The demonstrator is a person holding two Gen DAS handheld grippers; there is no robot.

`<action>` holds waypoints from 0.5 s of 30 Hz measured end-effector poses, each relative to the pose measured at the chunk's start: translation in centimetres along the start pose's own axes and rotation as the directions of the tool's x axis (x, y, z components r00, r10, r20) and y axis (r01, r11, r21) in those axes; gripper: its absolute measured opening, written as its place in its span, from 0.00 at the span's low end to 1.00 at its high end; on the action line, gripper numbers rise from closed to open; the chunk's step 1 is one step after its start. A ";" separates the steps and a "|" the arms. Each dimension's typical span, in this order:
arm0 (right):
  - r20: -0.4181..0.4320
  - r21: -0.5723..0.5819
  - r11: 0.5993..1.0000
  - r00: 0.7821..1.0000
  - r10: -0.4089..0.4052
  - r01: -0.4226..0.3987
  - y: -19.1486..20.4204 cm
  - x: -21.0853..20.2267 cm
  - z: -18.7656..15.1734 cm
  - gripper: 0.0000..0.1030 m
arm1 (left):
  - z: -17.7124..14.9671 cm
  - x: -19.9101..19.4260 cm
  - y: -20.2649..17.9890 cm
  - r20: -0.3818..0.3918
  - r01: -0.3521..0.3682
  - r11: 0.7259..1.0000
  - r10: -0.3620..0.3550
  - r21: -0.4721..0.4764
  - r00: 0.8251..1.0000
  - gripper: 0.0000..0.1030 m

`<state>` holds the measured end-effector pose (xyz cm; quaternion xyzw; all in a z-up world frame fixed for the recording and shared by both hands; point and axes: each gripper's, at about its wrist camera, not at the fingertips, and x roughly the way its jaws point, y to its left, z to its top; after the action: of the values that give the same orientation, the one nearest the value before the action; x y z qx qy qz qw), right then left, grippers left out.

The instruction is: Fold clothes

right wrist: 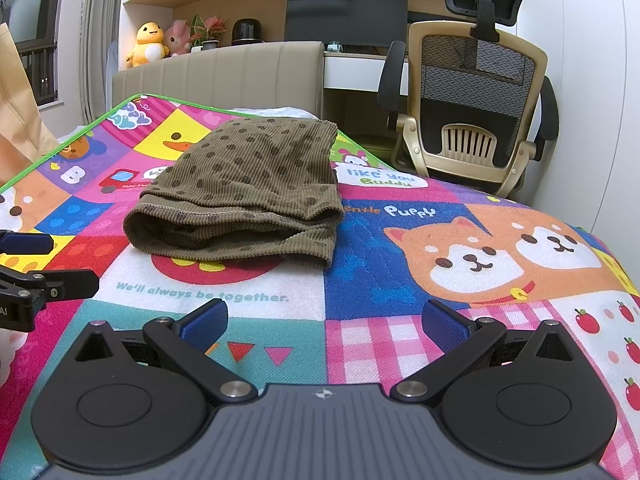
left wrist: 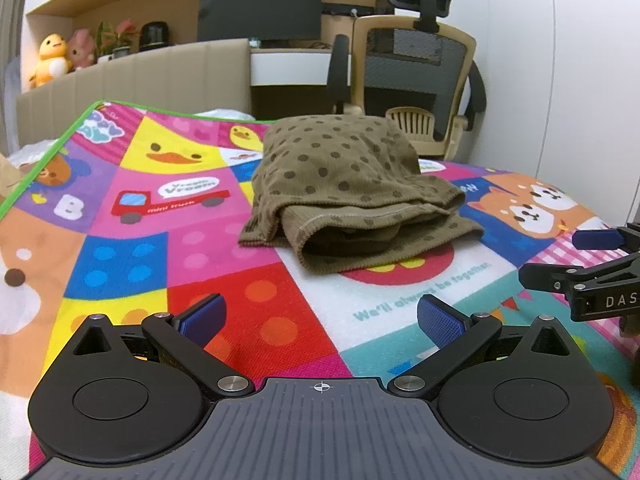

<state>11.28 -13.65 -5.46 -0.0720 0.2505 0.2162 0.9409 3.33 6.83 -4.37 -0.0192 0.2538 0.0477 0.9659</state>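
So the olive-brown ribbed garment with dark polka dots [left wrist: 352, 184] sits folded into a chunky bundle on the bright cartoon-print play mat [left wrist: 132, 248] that covers the bed. It's roughly mid-mat, with its layered open edges facing the cameras and one lower layer sticking out a bit at the near side. In the right wrist view the same bundle [right wrist: 248, 196] lies ahead and a little to the left, partly over the red shape above the "We'll always be together." text.

Left claw [left wrist: 320, 318] is low over the mat, near side of the garment, its blue-padded fingers [left wrist: 202, 320] spread wide with nothing between them. Right claw [right wrist: 326, 320] is the same deal: pads wide apart, empty, hovering over the teal and pink-check squares. Neither one touches the fabric. Each claw pokes into the edge of the other's view, so they're side by side, both short of the bundle.

Behind the bed there's a beige padded headboard [right wrist: 240, 76], a beige mesh-back office chair [right wrist: 476, 92] off to the right, a dark monitor [right wrist: 346, 14] on the desk behind, and a yellow duck plush [right wrist: 148, 42] next to a pink bunny plush [right wrist: 178, 38] on the ledge.
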 end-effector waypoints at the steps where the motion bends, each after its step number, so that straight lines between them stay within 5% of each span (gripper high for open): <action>1: -0.001 0.000 1.000 1.000 0.003 -0.003 0.0 0.0 0.0 1.00 | 0.0 -0.1 0.0 0.006 0.005 1.000 -0.005 0.004 1.000 1.00; 4: 0.020 -0.063 0.990 0.992 0.125 -0.123 0.7 -0.7 0.1 1.00 | 0.2 -0.1 -0.1 0.003 0.014 1.000 -0.014 0.017 1.000 1.00; 6: -0.013 -0.202 0.943 0.964 0.267 -0.264 2.5 -1.4 0.3 1.00 | 0.6 0.1 0.8 -0.013 0.037 0.999 -0.037 -0.022 0.999 1.00; 11: -0.197 -0.481 0.704 0.847 0.494 -0.523 7.8 -2.8 0.1 1.00 | 1.6 0.2 3.4 0.009 0.075 0.987 -0.074 -0.143 0.997 1.00; 13: -0.198 -0.481 0.693 0.837 0.511 -0.537 8.4 -2.9 0.4 1.00 | 1.7 -0.4 3.6 0.045 0.056 0.989 -0.050 -0.138 0.998 1.00; 15: -0.169 -0.464 0.723 0.853 0.494 -0.511 8.2 -3.0 0.7 1.00 | 1.7 -0.8 3.1 0.056 0.034 0.994 -0.028 -0.101 0.998 1.00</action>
<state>5.62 -7.23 -3.63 -0.2425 0.2124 0.5180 0.7923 3.10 9.93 -2.56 -0.0710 0.2241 0.0460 0.9709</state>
